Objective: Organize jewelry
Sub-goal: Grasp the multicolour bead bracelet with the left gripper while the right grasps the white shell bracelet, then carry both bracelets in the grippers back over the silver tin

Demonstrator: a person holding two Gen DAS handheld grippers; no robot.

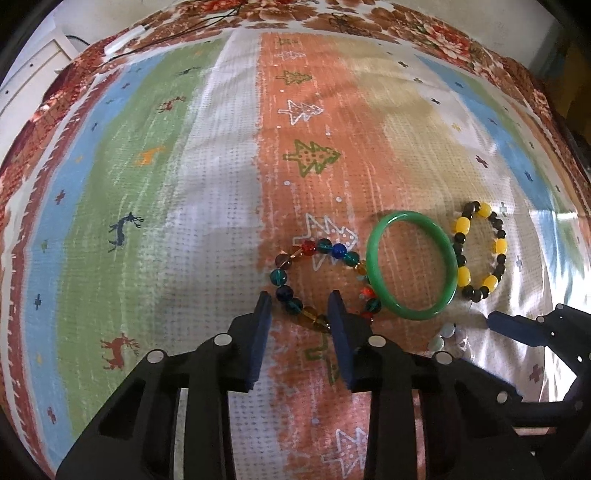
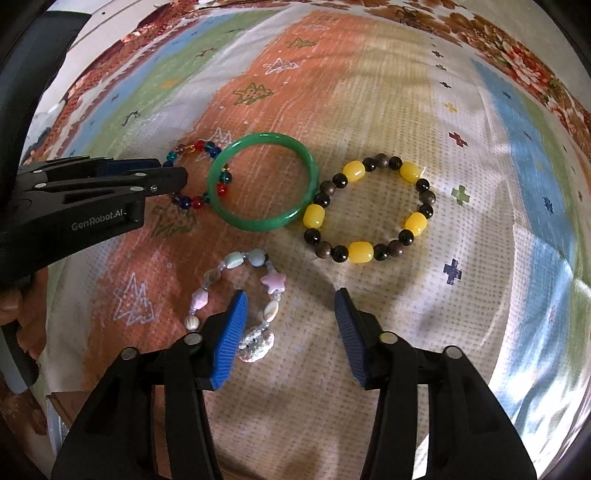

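So nearest to the cameras you've got the two grippers. The right gripper [image 2: 290, 321] has its jaws spread wide with nothing between them, though its left finger [image 2: 229, 339] overlaps the pastel charm bracelet [image 2: 236, 291], which lies just this side of the green bangle [image 2: 263, 181] and has a pink star bead plus a fuzzy grey charm. Can't tell if the finger actually touches it or just hovers over it.

The left gripper [image 1: 300, 325] is parted about halfway, and its tips straddle the near arc of the multicolored glass bead bracelet [image 1: 321, 282], not clamped on it as far as I can see. That bracelet sits right against the bangle's left side, and in the right wrist view a couple of its beads show through the inside of the bangle, so they overlap a bit.

On the bangle's right side, touching or nearly touching it, is the yellow and dark bead bracelet [image 2: 371, 210], lying flat in a neat loop.

Everything's on a striped cloth [image 1: 184, 166] with little tree and deer prints. Past the bangle the cloth runs on to a floral-pattern border [image 1: 424, 26] at the far edge.
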